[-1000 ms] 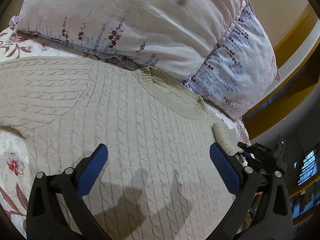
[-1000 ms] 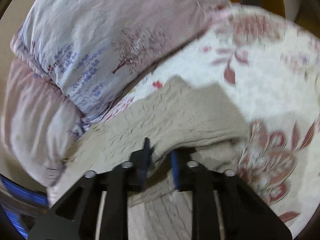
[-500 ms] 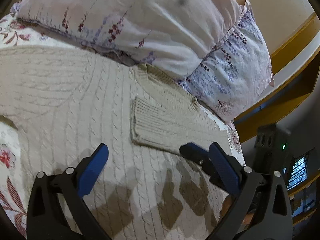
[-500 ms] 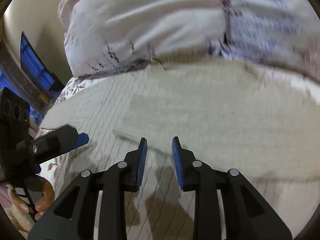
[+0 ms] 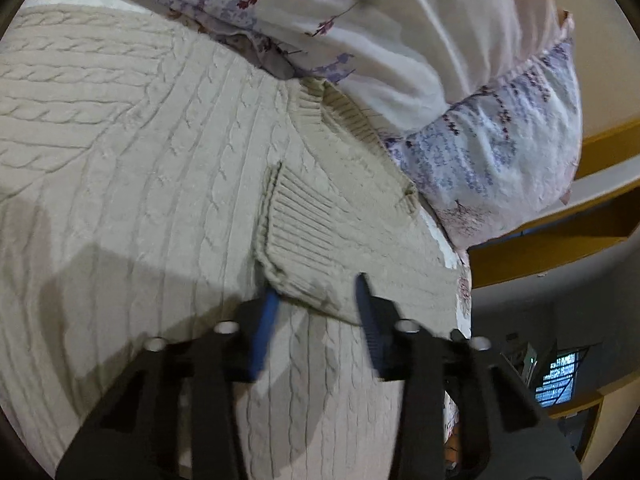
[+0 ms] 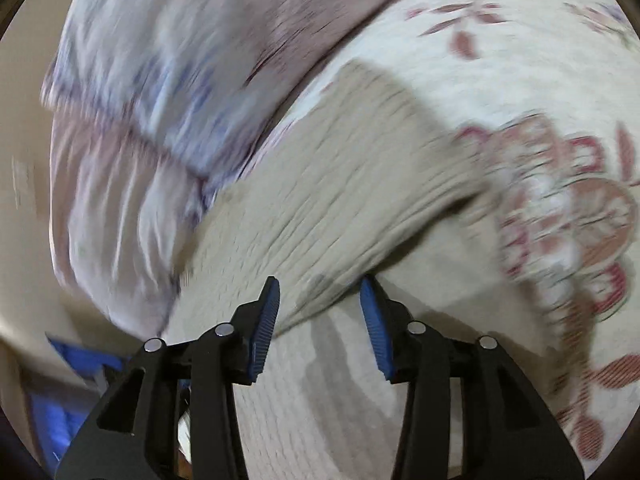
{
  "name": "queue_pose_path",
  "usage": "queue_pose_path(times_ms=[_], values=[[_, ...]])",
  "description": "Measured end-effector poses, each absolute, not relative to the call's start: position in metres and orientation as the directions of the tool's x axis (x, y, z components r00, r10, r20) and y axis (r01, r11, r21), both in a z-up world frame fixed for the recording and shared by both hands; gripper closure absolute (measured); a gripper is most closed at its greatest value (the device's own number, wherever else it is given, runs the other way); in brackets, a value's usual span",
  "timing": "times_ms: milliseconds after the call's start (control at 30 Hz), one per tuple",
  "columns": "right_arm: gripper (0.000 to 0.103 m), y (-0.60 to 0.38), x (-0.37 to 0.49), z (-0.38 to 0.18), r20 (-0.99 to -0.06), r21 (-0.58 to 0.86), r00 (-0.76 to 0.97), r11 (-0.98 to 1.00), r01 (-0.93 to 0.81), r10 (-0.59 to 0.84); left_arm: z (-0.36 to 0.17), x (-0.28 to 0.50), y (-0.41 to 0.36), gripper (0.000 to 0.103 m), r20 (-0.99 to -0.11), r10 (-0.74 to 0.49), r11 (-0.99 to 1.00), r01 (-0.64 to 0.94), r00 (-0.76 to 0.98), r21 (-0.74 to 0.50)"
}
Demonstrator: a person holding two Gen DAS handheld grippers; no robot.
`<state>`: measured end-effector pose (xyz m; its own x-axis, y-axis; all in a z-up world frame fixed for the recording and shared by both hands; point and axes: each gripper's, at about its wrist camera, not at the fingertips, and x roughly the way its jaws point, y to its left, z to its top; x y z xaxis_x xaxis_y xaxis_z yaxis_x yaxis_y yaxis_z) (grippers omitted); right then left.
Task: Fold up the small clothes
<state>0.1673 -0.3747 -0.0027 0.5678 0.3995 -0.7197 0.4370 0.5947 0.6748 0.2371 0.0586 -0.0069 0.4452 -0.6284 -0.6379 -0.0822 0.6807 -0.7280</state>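
**Two hand-held grippers over a cable-knit sweater on a bed**

One cream cable-knit sweater (image 5: 132, 184) is being shown spread flat on a bed, with its ribbed neckline (image 5: 344, 112) lying against two floral pillows (image 5: 492, 168); one sleeve (image 5: 340, 248) is being seen folded across the chest, its ribbed cuff (image 5: 276, 232) resting on the body of the garment; the left hand-held gripper (image 5: 316, 312) is being held just at the lower edge of that cuff, its blue-padded fingers (image 5: 266, 332) standing partly spread with nothing pinched between them, though whether they are touching the knit cannot be told; in the right wrist view, which is blurred, the right hand-held gripper (image 6: 320, 320) is being held with its fingers (image 6: 376, 336) likewise spread and gripping nothing, just in front of a raised fold of the sweater (image 6: 360, 184); the floral bedsheet (image 6: 560, 208) is being seen to the right of that fold, and the pillows (image 6: 168, 92) are being seen beyond it.
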Motion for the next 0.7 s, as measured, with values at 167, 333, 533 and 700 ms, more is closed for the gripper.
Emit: queue_pose_path(times_ms=[167, 333, 533, 700], values=[[0.069, -0.398, 0.166, 0.004, -0.733, 0.633, 0.63, 0.597, 0.494, 0.256, -0.009, 0.252, 0.051, 0.095, -0.656, -0.606, 0.71, -0.068, 0.449, -0.701], [0.094, -0.384, 0.164, 0.016, -0.729, 0.579, 0.661, 0.676, 0.456, 0.179, 0.016, 0.252, 0.056, 0.096, -0.645, -0.569, 0.751, 0.003, 0.511, -0.66], [0.094, -0.359, 0.166, 0.012, -0.791, 0.437, 0.604, 0.78, 0.448, 0.096, 0.001, 0.252, 0.064, 0.095, -0.722, -0.492, 0.81, -0.048, 0.487, -0.584], [0.08, -0.349, 0.163, 0.015, -0.835, 0.315, 0.549, 0.834, 0.454, 0.017, 0.005, 0.247, 0.064, 0.087, -0.729, -0.471, 0.832, -0.024, 0.497, -0.554]])
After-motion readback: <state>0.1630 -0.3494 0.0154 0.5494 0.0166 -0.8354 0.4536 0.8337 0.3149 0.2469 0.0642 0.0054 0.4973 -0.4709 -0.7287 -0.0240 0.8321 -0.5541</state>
